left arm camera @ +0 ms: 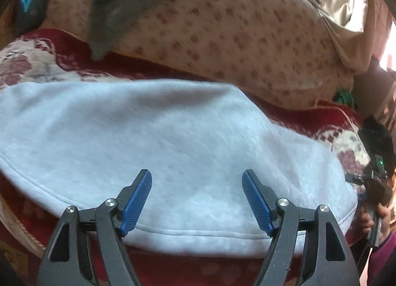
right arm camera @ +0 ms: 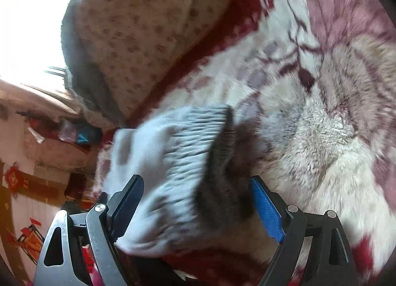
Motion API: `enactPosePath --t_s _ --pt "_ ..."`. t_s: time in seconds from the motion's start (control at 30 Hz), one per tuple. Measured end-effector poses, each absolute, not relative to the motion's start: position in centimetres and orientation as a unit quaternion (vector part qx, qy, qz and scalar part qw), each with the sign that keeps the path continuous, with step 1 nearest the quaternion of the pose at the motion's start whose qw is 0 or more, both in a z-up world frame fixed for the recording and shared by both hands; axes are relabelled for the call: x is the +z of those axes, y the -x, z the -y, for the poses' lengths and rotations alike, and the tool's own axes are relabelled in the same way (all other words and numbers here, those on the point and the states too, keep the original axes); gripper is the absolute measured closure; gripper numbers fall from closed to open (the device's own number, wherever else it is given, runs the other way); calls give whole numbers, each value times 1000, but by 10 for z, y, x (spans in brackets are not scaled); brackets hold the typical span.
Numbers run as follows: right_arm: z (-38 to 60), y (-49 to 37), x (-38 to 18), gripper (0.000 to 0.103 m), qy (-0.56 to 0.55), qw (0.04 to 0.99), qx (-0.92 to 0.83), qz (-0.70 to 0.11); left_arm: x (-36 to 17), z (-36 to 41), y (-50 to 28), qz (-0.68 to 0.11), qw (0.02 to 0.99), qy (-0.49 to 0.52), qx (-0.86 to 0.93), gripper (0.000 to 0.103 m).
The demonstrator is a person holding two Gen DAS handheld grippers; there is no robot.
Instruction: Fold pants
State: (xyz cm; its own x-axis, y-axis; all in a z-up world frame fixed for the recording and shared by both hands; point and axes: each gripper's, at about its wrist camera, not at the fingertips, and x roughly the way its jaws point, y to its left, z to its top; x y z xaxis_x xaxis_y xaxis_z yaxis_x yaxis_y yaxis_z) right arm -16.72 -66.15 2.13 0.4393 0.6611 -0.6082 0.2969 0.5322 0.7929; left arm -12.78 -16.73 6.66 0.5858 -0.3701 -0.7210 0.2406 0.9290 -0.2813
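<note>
Pale grey-white fleece pants [left arm camera: 160, 137] lie flat across a red flowered blanket [left arm camera: 27, 66], their hemmed edge nearest me. My left gripper [left arm camera: 196, 199] is open just above that near edge, holding nothing. In the right wrist view my right gripper [right arm camera: 198, 207] is open, its jaws either side of a bunched end of the pants [right arm camera: 173, 162] with a dark ribbed band [right arm camera: 222, 169]. I cannot tell if the pads touch the cloth. The right gripper also shows at the left wrist view's right edge [left arm camera: 376, 187].
A beige spotted cushion [left arm camera: 235, 29] lies behind the pants, with a grey garment [left arm camera: 118, 6] draped on it. The flowered blanket [right arm camera: 321, 88] fills the right wrist view. Room clutter and a bright window [right arm camera: 29, 19] sit at its left.
</note>
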Motion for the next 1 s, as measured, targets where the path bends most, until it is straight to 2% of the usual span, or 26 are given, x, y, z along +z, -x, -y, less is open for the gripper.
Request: enactPosePath --t_s 0.17,0.2,0.23,0.27,0.3,0.43,0.53,0.67,0.8,0.9,1.0 --pt "647 150 12 4 -470 706 193 -494 47 181 117 -450 874 72 -169 28" --pt "641 147 13 10 -472 707 208 -484 45 181 117 -452 873 73 -166 28" --pt "635 146 13 37 -473 706 219 -480 44 182 116 -453 873 75 -164 28" --pt "627 142 15 48 -458 715 215 -482 45 181 116 -453 873 78 -162 28" --pt "622 142 20 56 -437 733 202 -481 45 180 115 -454 873 84 -159 28" --pt "630 153 55 73 -422 775 190 -430 49 181 114 -455 870 91 -166 28" --pt "642 174 89 76 -411 802 183 -393 52 187 115 -454 866 96 -185 28" --pt "639 201 104 77 -364 829 142 -401 45 198 115 -454 864 93 -199 24" --pt "638 192 61 75 -354 807 61 -468 38 202 110 -451 867 87 -196 24" --pt "642 190 54 50 -364 793 17 -488 48 200 110 -438 871 88 -204 24" --pt "645 189 85 27 -312 818 -32 -482 59 195 102 -420 885 68 -188 24"
